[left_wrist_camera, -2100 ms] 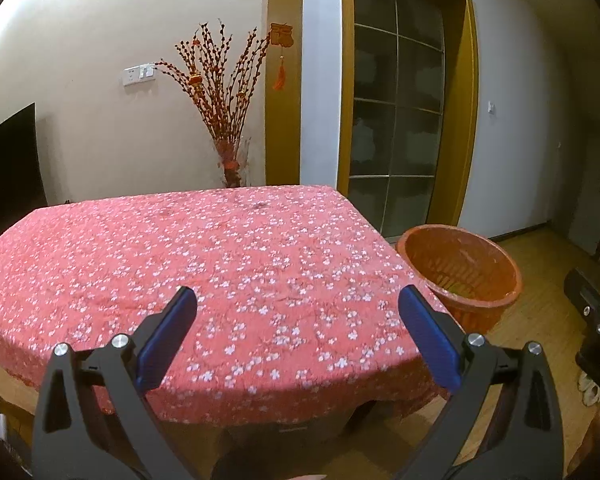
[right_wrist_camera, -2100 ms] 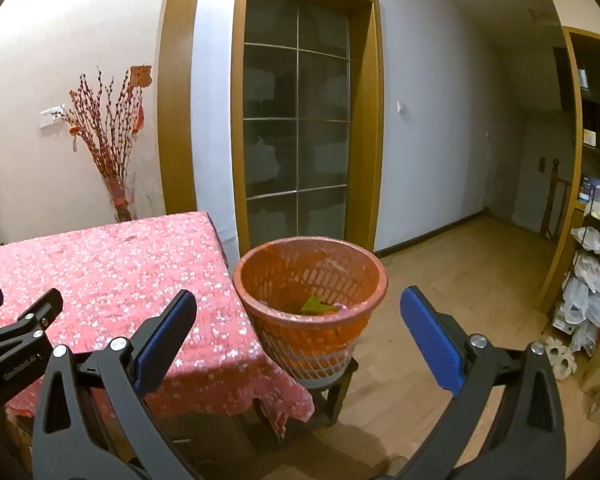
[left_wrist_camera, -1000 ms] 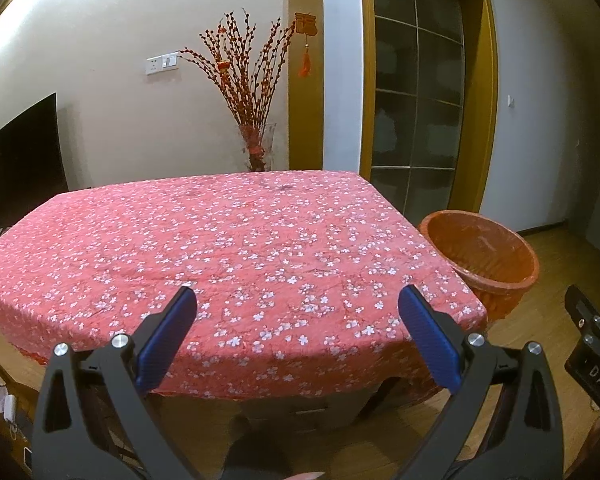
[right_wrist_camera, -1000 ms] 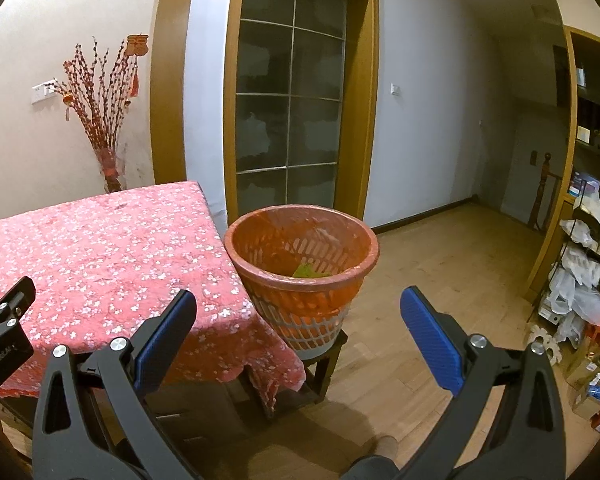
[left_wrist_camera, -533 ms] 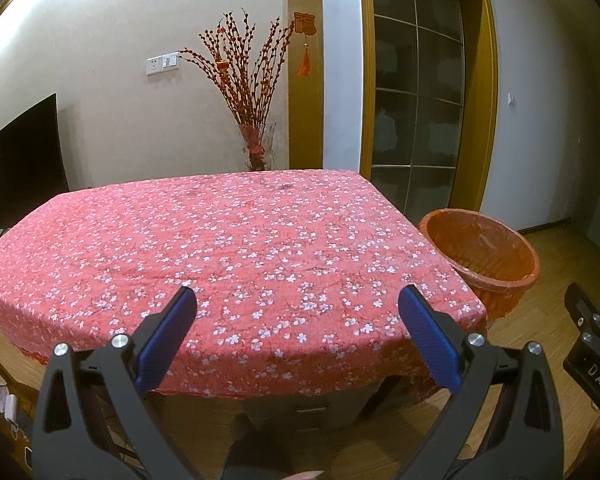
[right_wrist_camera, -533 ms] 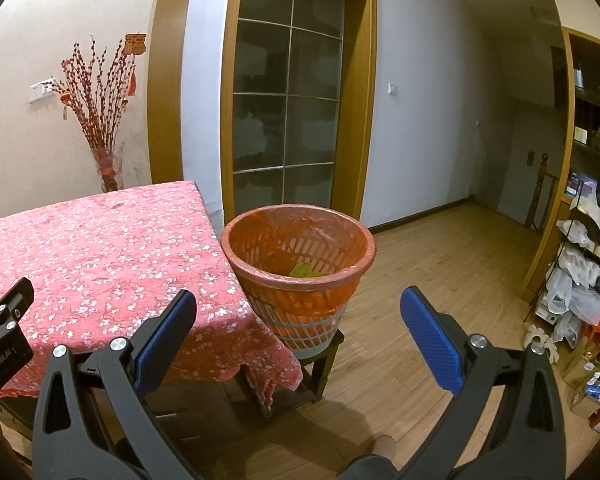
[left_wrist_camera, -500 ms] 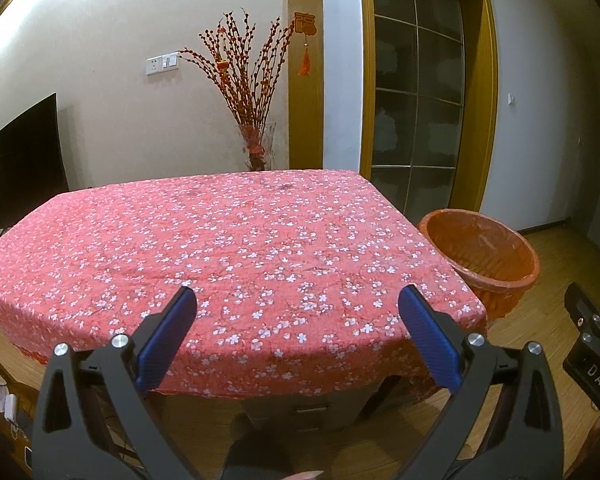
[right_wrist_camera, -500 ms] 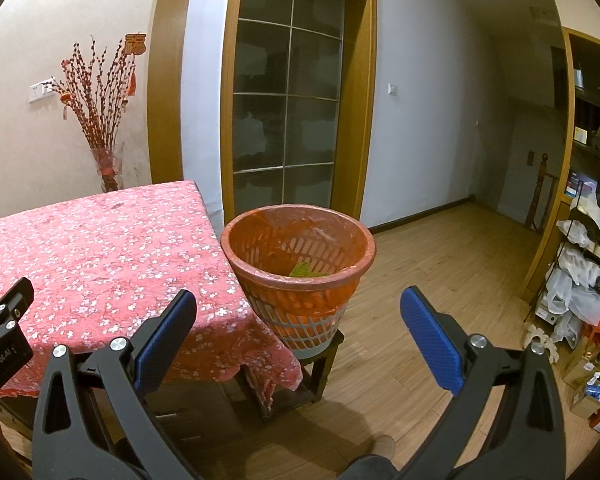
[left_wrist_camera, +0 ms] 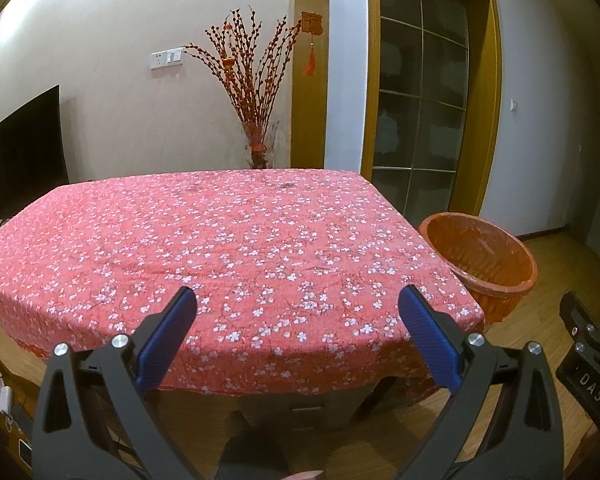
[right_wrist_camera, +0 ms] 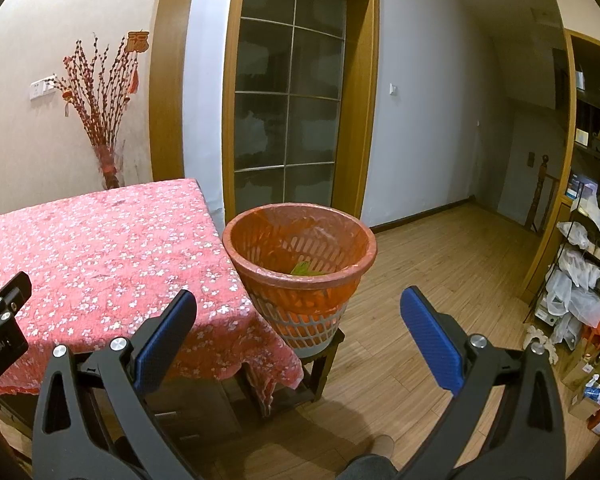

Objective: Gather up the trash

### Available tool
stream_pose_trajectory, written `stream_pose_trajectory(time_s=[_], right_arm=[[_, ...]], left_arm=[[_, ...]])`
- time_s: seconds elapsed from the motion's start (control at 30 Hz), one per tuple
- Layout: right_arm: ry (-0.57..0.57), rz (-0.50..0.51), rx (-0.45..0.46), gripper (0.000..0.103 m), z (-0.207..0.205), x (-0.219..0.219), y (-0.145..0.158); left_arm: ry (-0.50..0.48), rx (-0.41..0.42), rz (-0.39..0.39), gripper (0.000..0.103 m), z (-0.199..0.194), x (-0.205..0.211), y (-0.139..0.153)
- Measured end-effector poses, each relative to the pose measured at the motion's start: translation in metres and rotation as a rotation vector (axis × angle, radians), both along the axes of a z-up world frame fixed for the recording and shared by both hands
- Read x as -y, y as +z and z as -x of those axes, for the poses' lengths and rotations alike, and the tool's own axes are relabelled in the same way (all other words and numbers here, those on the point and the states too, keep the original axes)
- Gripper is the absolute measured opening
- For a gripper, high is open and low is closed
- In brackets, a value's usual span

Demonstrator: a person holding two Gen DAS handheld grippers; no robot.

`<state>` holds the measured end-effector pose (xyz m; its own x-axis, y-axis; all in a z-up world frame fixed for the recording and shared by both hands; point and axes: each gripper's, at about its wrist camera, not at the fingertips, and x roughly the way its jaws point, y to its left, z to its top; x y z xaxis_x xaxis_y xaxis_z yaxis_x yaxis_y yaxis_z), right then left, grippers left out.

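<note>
An orange trash basket (right_wrist_camera: 300, 264) with a red liner stands on a low dark stool at the table's right end; it also shows in the left wrist view (left_wrist_camera: 480, 256). A green piece of trash (right_wrist_camera: 303, 269) lies inside it. My left gripper (left_wrist_camera: 298, 304) is open and empty, held back from the near edge of the table (left_wrist_camera: 220, 240), whose red flowered cloth shows no trash. My right gripper (right_wrist_camera: 298, 304) is open and empty, short of the basket.
A vase of red branches (left_wrist_camera: 256, 120) stands behind the table by the wall. A dark TV (left_wrist_camera: 24, 156) is at the left. Glass doors (right_wrist_camera: 288, 120) are behind the basket. Shelves with bags (right_wrist_camera: 584, 280) stand at the right on the wood floor.
Both grippers have drawn back from the table and basket since two seconds ago. In the last half second almost nothing has moved. Both stay open.
</note>
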<state>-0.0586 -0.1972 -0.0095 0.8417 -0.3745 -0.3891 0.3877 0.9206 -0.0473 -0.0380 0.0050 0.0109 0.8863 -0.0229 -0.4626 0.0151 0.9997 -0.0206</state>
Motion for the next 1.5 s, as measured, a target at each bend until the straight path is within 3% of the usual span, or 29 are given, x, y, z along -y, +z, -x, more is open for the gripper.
stream_pose_trajectory(time_s=[1.5], right_arm=[[0.016, -0.012, -0.013, 0.101, 0.0009, 0.0072, -0.0042]], left_arm=[[0.003, -0.010, 0.004, 0.099, 0.0021, 0.0020, -0.0053]])
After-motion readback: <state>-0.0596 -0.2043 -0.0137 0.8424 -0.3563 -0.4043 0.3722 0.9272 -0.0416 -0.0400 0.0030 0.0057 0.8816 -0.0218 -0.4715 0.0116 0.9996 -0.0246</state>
